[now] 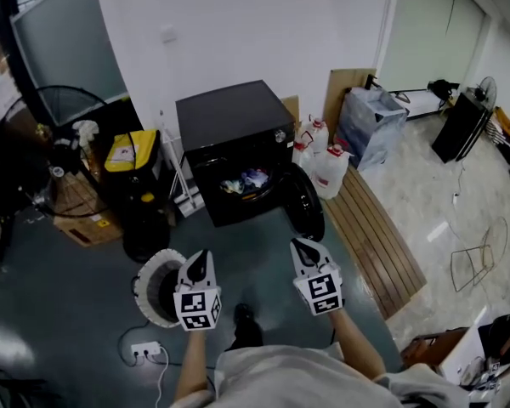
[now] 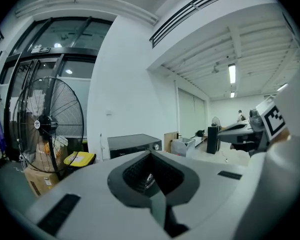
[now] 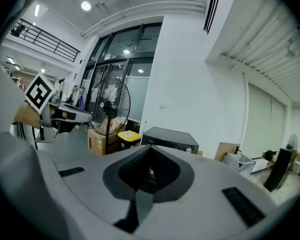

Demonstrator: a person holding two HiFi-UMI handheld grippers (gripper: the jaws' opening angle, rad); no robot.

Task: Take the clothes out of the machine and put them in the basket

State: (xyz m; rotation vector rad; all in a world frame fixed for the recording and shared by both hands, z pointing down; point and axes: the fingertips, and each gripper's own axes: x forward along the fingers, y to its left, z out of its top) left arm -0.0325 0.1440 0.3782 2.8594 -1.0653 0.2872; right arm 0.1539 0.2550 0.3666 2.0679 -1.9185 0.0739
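1. The black washing machine [image 1: 234,121] stands with its round door [image 1: 307,202] swung open, and the coloured clothes [image 1: 245,182] lie in its drum.
2. The white laundry basket [image 1: 146,270] sits in front of the machine, off to its left.
3. The left gripper [image 1: 201,257] and the right gripper [image 1: 304,247] hover in front of the machine, well apart from it. The jaws of all 2 are pressed together and hold nothing.

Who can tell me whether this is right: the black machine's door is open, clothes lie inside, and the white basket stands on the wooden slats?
Not quite. The head view shows the white basket on the dark floor, not on the wooden slats. The black machine's door is open and clothes lie inside.
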